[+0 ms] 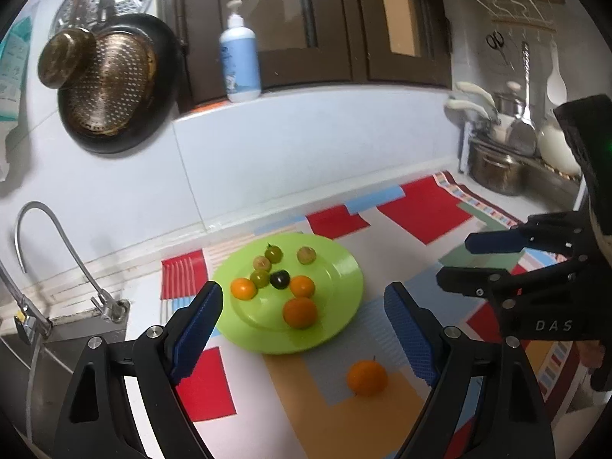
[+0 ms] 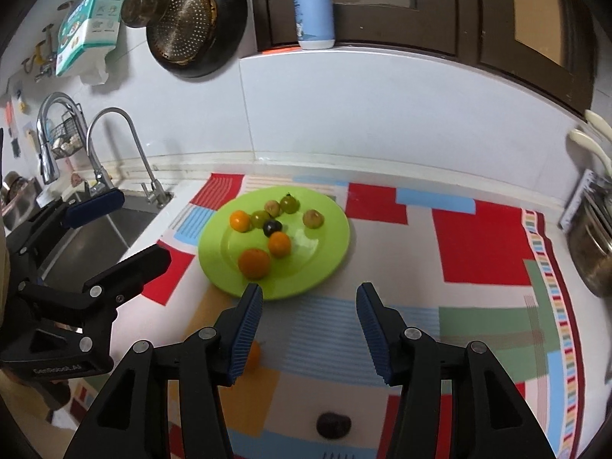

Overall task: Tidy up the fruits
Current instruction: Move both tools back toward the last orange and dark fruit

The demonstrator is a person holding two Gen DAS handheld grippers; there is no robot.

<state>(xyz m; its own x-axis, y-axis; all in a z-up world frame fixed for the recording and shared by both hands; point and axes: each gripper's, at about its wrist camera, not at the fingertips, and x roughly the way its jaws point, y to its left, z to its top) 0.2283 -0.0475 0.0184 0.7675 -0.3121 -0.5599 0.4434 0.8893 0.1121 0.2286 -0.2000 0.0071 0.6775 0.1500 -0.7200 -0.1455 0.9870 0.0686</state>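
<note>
A lime-green plate [image 1: 344,267] [image 2: 329,237] lies on a colourful patchwork mat and holds three oranges, several small greenish fruits and one dark plum [image 1: 279,279] [image 2: 272,227]. A loose orange [image 1: 366,376] [image 2: 254,355] sits on the mat in front of the plate, partly hidden by a finger in the right wrist view. A dark fruit [image 2: 333,424] lies on the mat near the front edge. My left gripper [image 1: 304,302] [image 2: 141,225] hovers open over the plate's near side with nothing between its fingers. My right gripper [image 2: 310,294] [image 1: 455,260] is open and empty, just right of the plate.
A sink [image 2: 95,241] with a curved faucet [image 1: 46,237] [image 2: 126,153] lies left of the mat. A dark pan with a strainer [image 1: 114,84] hangs on the wall. A pump bottle [image 1: 239,57] stands on the ledge. Metal pots [image 1: 497,168] stand at the right.
</note>
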